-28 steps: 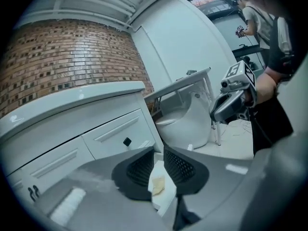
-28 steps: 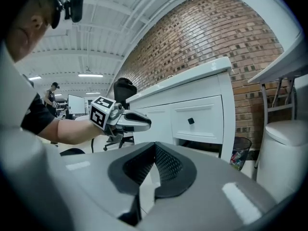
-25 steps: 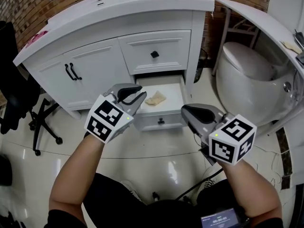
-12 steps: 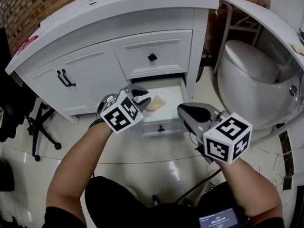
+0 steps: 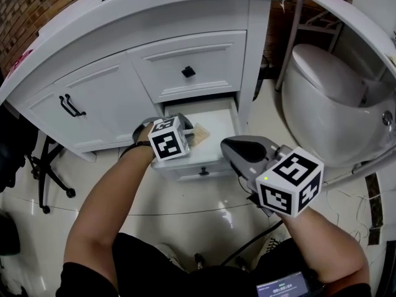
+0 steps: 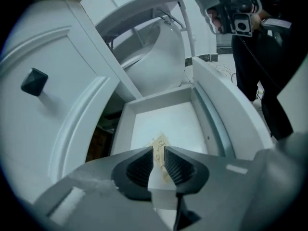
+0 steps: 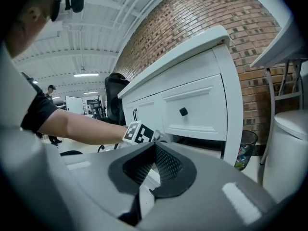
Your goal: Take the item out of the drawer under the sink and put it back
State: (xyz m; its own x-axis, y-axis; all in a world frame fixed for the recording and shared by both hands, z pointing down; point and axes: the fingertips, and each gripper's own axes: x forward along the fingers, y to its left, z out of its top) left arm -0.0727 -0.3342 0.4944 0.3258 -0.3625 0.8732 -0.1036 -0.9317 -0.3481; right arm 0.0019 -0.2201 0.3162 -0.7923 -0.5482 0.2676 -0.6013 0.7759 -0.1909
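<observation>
The left gripper point(image 6: 159, 154), jaws parted a sliver and holding nothing, hangs inside the open drawer's point(image 5: 185, 166) front edge, the tan packet point(image 5: 202, 132) lying at twelve o'clock on its otherwise bare floor, while the right gripper point(image 5: 232, 148), clenched empty, hovers outside the drawer at four o'clock.

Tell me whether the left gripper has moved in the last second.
Yes. The left gripper has moved forward, from the drawer's front left corner into the drawer, close to the packet.
</observation>
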